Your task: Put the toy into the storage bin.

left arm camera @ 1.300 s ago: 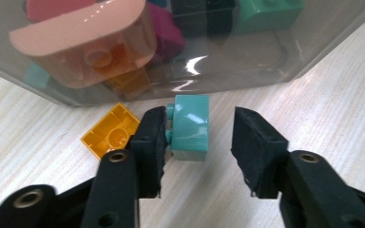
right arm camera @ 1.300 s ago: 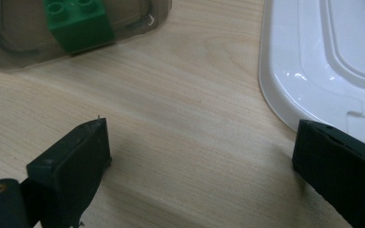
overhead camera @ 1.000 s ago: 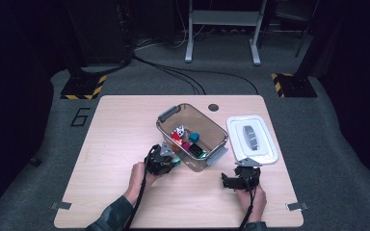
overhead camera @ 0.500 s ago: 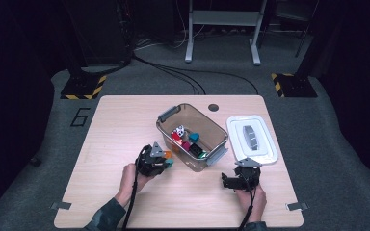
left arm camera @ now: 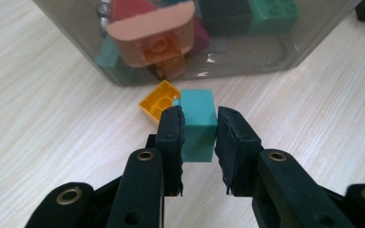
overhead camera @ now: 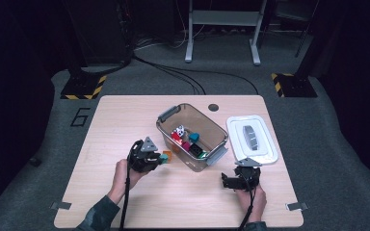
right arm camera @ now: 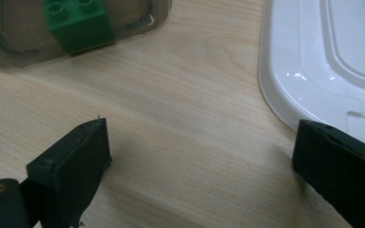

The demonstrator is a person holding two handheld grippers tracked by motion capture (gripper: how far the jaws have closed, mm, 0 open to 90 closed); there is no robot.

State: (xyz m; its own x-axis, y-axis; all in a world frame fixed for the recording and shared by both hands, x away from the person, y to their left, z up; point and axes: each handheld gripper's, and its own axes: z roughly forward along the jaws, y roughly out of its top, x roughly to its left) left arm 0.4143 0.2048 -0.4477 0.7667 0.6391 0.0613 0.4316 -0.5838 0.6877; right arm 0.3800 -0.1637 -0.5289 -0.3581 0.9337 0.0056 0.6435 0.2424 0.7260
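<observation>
Wooden table [overhead camera: 125,120], clear bin [overhead camera: 218,134] of toy bricks, left tongs [left arm camera: 199,128] gripping teal brick [left arm camera: 198,116], right tongs [right arm camera: 199,156] open.

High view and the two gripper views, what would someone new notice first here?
Probably the clear bin of coloured toy bricks at mid-table, with its white lid lying to its right. Next, the left gripper pinching a teal block just in front of the bin, beside an orange brick on the table. The right gripper rests open near the lid.
</observation>
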